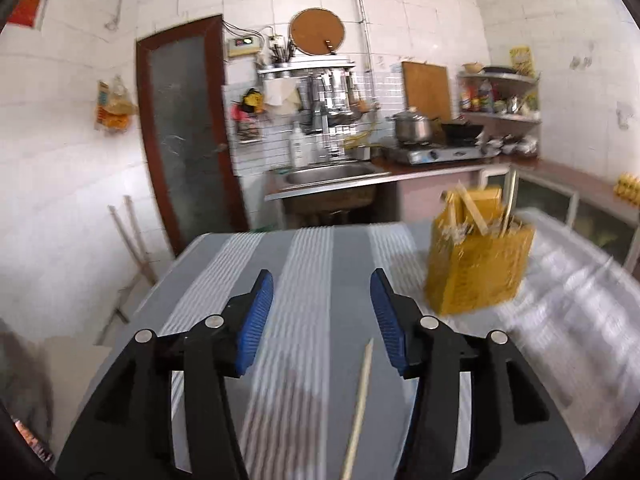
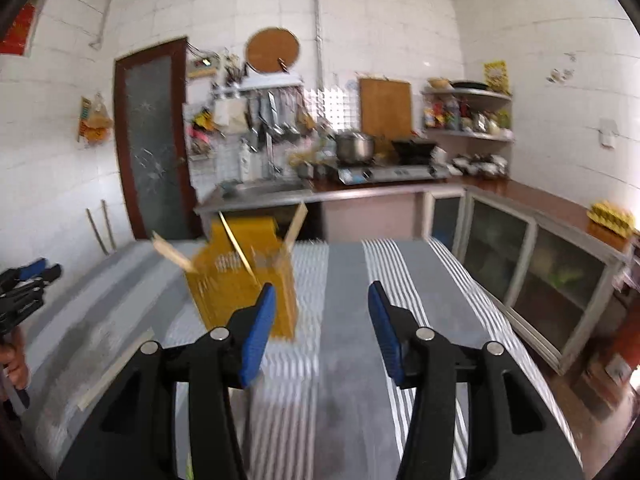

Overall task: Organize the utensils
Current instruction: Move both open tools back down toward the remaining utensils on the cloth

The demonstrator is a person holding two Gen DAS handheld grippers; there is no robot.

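The left gripper [image 1: 322,304] hangs over a table covered in a grey-and-white striped cloth [image 1: 312,248], its blue-padded jaws standing apart with nothing between them; a single pale wooden chopstick [image 1: 358,408] lies on the cloth below and slightly right of the gap, running roughly lengthwise toward the camera, not touched by either pad; further off to the right stands a yellow perforated utensil holder [image 1: 476,272], upright on the cloth, with several wooden chopsticks [image 1: 474,210] sticking out of its top at loose angles; the picture is blurred there, so their count cannot be told. The right gripper [image 2: 322,306] also has its jaws parted and empty above the cloth; in its view the yellow holder sits just beyond the left pad [image 2: 256,336], partly hidden by it, and a flat pale wooden piece [image 2: 116,368] lies on the cloth to the left, too blurred to name more closely; at the far left edge the left gripper appears, held in a person's hand [image 2: 14,360]; behind the table are a steel sink [image 1: 328,174], a gas stove [image 1: 436,154] with a pot [image 1: 412,126], and a frosted glass door [image 1: 184,132].
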